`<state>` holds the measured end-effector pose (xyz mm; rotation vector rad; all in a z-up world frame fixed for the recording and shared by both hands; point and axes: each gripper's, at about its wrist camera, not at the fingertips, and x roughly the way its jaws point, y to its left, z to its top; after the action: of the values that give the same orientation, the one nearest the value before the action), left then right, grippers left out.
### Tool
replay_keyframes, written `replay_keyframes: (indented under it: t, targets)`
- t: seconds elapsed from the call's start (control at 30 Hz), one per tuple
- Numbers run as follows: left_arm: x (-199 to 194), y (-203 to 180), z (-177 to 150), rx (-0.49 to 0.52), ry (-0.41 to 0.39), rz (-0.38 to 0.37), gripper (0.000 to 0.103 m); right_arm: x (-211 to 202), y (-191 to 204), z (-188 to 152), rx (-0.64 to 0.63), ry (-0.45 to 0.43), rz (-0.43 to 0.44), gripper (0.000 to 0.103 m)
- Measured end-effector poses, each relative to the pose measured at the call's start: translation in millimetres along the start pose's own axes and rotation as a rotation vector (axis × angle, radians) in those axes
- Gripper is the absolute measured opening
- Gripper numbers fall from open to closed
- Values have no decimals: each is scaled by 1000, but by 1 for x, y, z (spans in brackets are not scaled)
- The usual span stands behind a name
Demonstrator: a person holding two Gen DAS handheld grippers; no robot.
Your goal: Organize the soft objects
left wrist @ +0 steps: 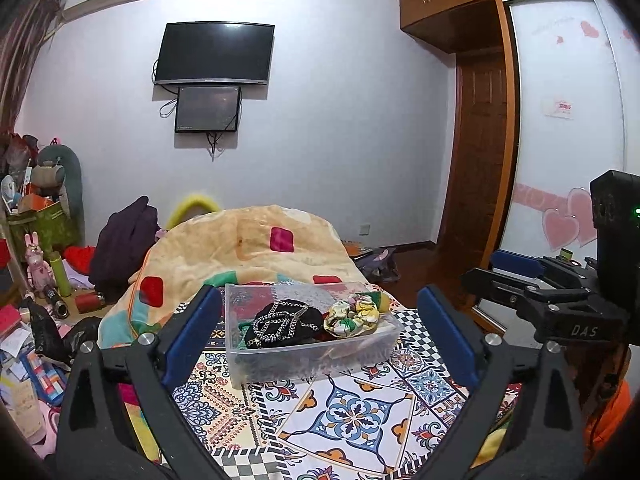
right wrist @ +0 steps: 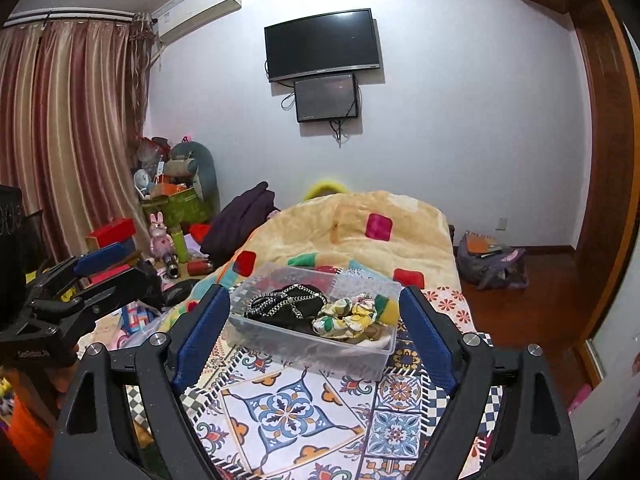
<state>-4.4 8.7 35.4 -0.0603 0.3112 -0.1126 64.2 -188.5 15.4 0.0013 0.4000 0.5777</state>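
Observation:
A clear plastic box (left wrist: 248, 364) (right wrist: 356, 360) stands on the patterned bed cloth (left wrist: 352, 412) (right wrist: 280, 412). Inside lie a black item with silver chain trim (left wrist: 280, 322) (right wrist: 286, 306) and a floral yellow-green scrunchie (left wrist: 354, 314) (right wrist: 348, 316), with more soft pieces beneath. My left gripper (left wrist: 320, 332) is open and empty, its blue pads either side of the box, held short of it. My right gripper (right wrist: 316, 328) is open and empty, also framing the box. Each gripper shows in the other's view, the right one (left wrist: 520, 276) and the left one (right wrist: 100, 264).
A yellow blanket with coloured patches (left wrist: 248, 248) (right wrist: 352, 232) is heaped behind the box. Clutter of toys, boxes and bags (left wrist: 40, 280) (right wrist: 168, 216) lies to the left. A bag (right wrist: 492, 264) sits on the wooden floor at the right, by the wardrobe (left wrist: 560, 120).

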Motion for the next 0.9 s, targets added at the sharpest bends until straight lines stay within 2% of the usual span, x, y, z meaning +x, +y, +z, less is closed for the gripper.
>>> replay_keyframes:
  t: [0.9]
  targets:
    - [2, 2, -3, 4, 6, 16, 100, -7, 1, -1, -1, 3, 14, 85]
